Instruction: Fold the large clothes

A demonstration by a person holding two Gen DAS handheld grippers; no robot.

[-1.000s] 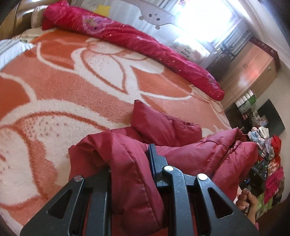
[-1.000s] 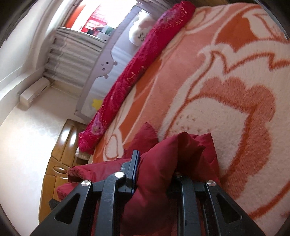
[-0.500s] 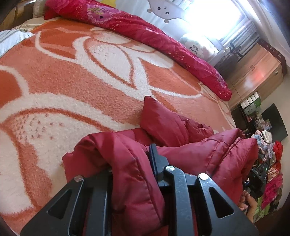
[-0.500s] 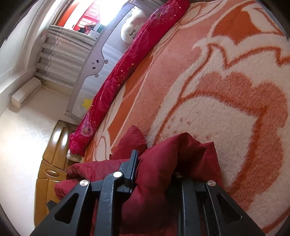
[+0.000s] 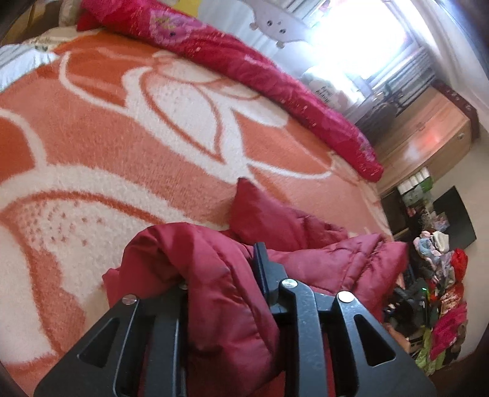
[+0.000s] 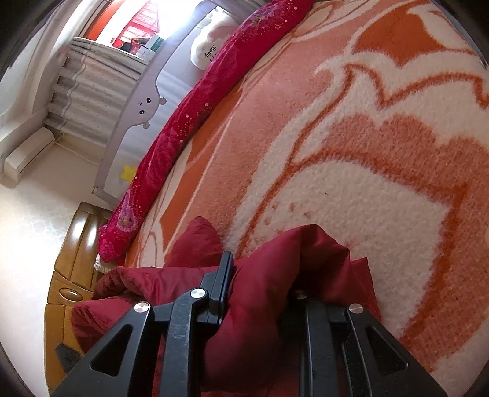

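Red padded jacket point(image 5: 220, 293) | bunched between left hand-held gripper point(image 5: 223, 274) jaws | loosening

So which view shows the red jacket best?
The left wrist view: the jacket spreads from the left gripper across the blanket. The right wrist view shows mainly a bunched fold.

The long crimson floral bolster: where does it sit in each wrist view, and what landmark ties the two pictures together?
Left wrist: the crimson floral bolster runs along the bed's far edge, upper left to right.
Right wrist: it runs diagonally from top centre down to lower left.
Shared landmark: the grey bed rail with a cartoon face behind it.
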